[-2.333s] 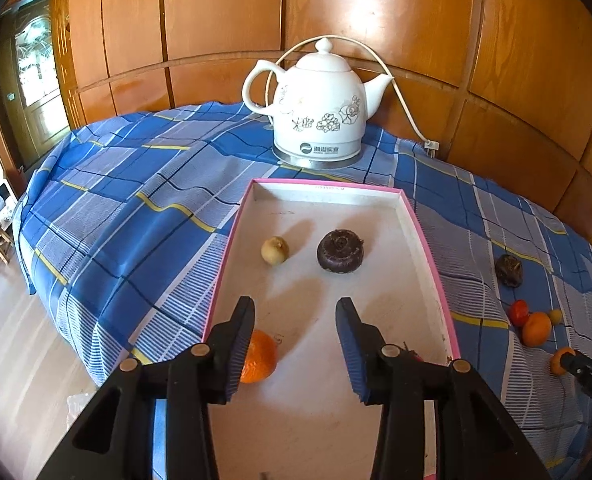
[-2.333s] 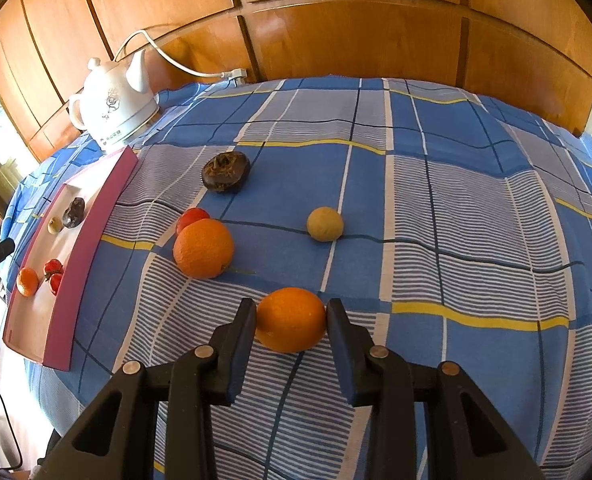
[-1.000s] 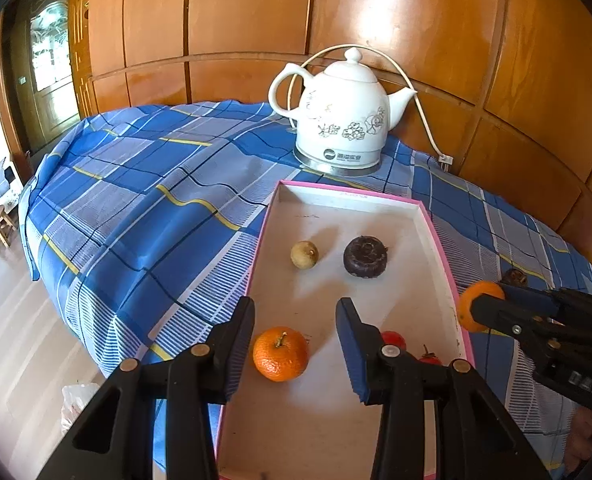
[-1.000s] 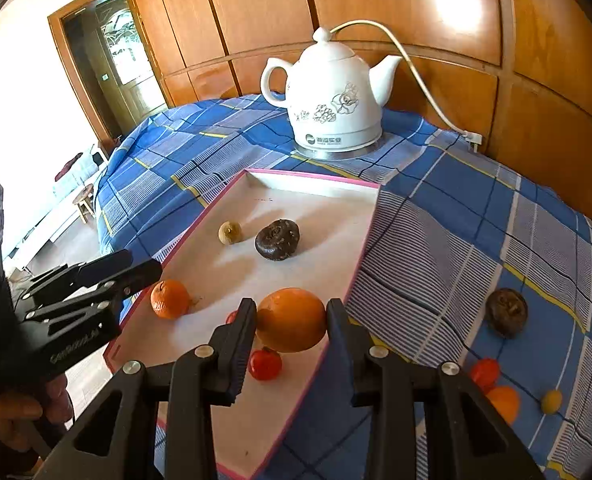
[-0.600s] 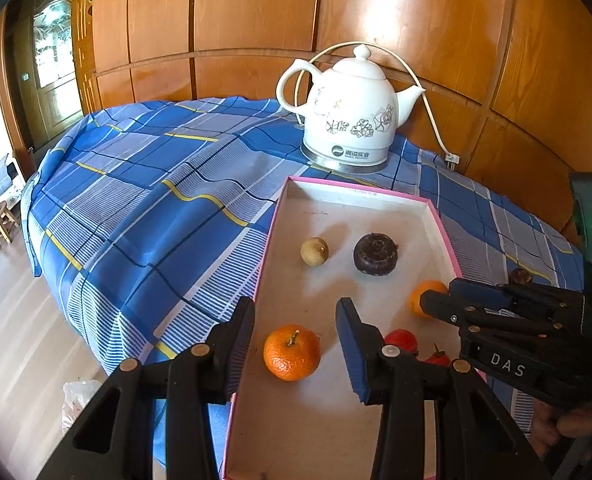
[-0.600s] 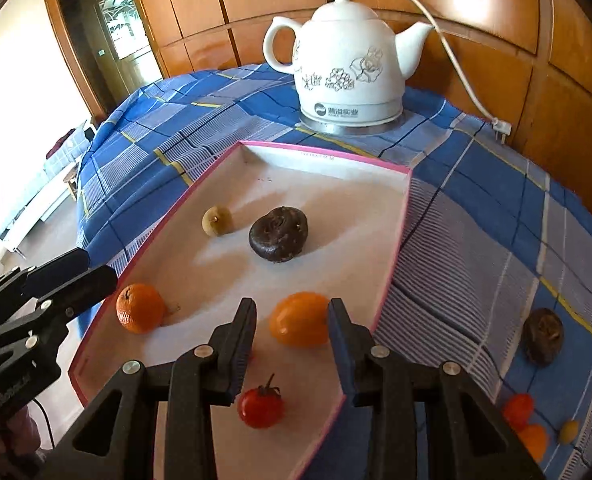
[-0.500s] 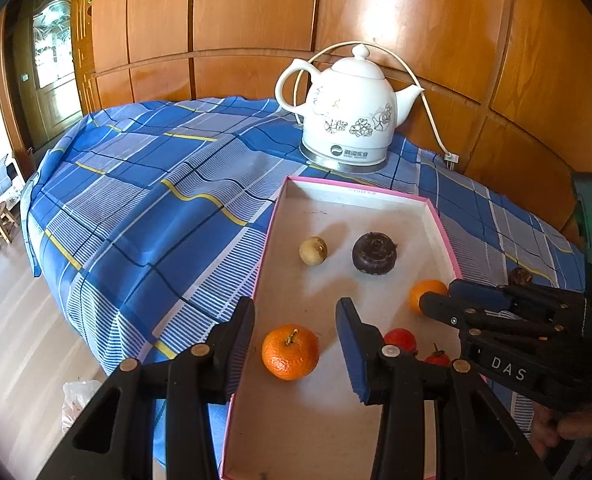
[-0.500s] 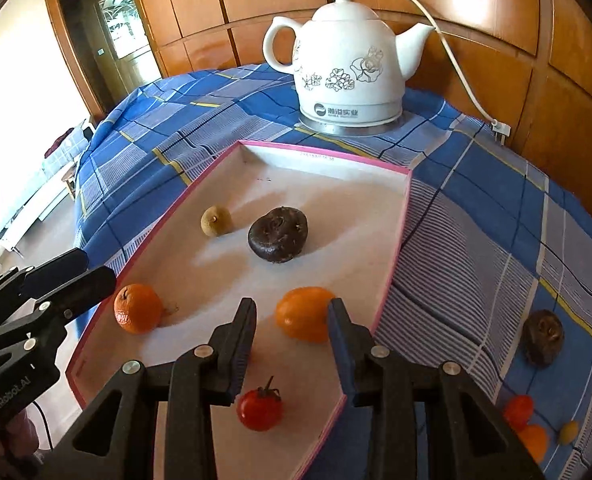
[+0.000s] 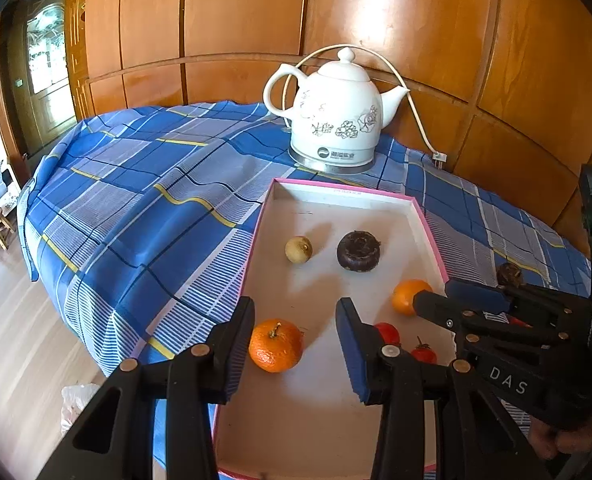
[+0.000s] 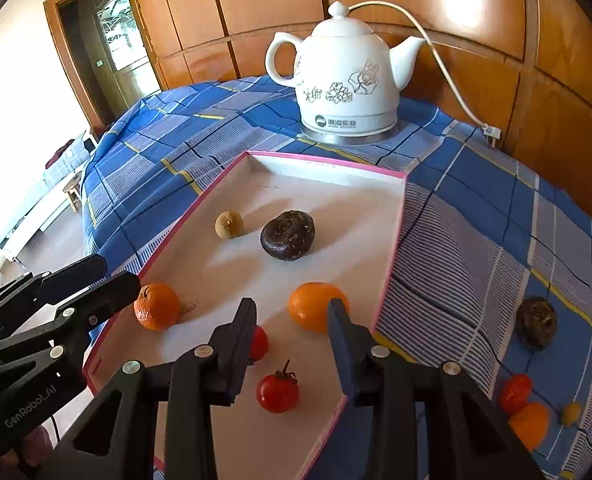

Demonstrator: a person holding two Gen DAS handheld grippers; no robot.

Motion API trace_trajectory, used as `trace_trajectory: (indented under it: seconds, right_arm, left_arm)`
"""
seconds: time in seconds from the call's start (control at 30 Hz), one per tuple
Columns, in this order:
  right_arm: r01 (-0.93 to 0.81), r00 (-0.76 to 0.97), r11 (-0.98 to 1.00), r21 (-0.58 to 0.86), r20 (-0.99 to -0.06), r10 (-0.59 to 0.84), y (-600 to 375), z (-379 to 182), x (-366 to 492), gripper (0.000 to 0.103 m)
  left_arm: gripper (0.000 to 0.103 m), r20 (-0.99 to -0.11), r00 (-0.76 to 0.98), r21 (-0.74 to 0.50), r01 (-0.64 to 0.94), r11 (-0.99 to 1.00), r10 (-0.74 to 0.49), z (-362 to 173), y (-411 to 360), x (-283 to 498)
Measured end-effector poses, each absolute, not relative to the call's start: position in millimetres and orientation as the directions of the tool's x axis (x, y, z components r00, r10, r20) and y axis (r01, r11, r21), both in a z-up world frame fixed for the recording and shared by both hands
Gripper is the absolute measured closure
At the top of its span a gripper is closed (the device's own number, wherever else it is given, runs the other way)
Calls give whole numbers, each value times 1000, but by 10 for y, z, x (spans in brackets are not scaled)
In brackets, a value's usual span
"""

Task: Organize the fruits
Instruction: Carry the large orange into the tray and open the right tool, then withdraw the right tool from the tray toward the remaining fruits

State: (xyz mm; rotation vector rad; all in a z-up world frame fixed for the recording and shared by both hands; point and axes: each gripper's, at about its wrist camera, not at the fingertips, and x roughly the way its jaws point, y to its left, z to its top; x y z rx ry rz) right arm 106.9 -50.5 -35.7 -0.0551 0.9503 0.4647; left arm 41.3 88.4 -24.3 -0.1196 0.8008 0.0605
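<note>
A pink-rimmed white tray lies on the blue checked cloth. In it lie an orange, a stemmed mandarin, a dark round fruit, a small yellowish fruit and two red tomatoes. My right gripper is open just behind the orange, which rests on the tray floor. My left gripper is open and empty over the tray's near end, with the mandarin lying between its jaws. The right gripper also shows in the left wrist view.
A white ceramic kettle with a cord stands beyond the tray, against a wood-panelled wall. Right of the tray on the cloth lie a dark fruit, a red tomato, an orange fruit and a small yellow one.
My right gripper carried the orange from the cloth to the tray, set it down and opened; it has since drawn back a little. The left gripper stayed open over the mandarin.
</note>
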Motion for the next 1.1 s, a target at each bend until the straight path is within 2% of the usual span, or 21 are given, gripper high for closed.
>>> trace_trajectory:
  seconds: [1.1]
  right_arm:
    - [-291, 623, 951, 102, -734, 269, -816, -65, 734, 66]
  left_arm:
    - [60, -703, 711, -84, -53, 995, -21, -168, 741, 329]
